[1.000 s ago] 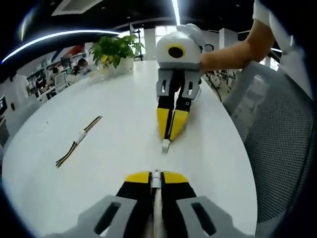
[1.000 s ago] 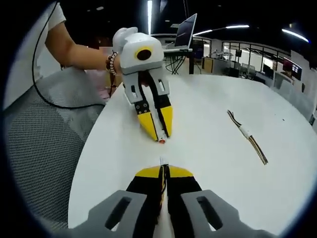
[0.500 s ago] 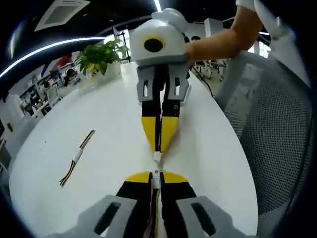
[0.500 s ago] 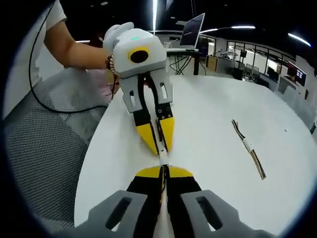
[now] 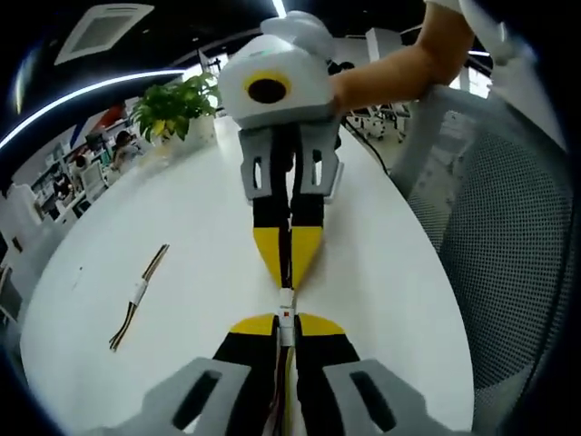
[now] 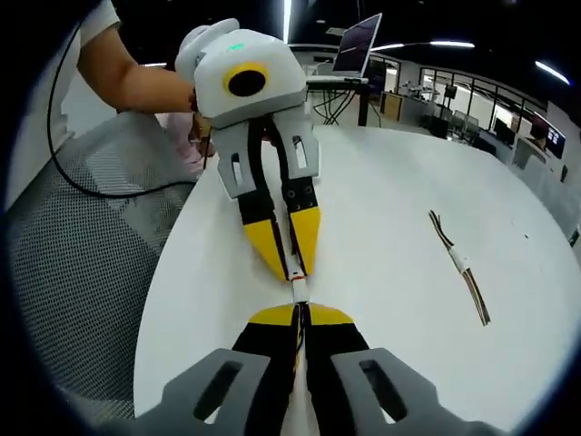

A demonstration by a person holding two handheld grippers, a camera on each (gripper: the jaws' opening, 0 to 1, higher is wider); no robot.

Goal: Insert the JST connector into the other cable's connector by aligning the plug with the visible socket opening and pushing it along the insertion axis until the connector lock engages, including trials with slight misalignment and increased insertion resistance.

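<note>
In the left gripper view, the left gripper (image 5: 285, 324) rises from the bottom with its yellow-tipped jaws pressed tight together; they pinch a thin cable with a small white JST plug (image 5: 285, 315) that has a bit of red on it and pokes out past the tips; the right gripper (image 5: 287, 282) points straight back at it, tip to tip, with its jaws also pressed tight on the other cable; its small white socket connector (image 5: 286, 298) touches the plug, end to end, just above the white bench (image 5: 209, 227); I cannot tell if the two have clicked together.

In the right gripper view, the right gripper (image 6: 299, 313) comes up from the bottom and the left gripper (image 6: 295, 272) comes down to meet it; the two white connectors (image 6: 298, 288) meet in the small gap between the tips.

This happens near the bench edge closest to a grey mesh chair (image 5: 508, 263); a spare joined cable (image 5: 138, 296) lies flat well apart, toward the far side of the bench (image 6: 458, 263); a green plant (image 5: 177, 104) stands at the far edge.
</note>
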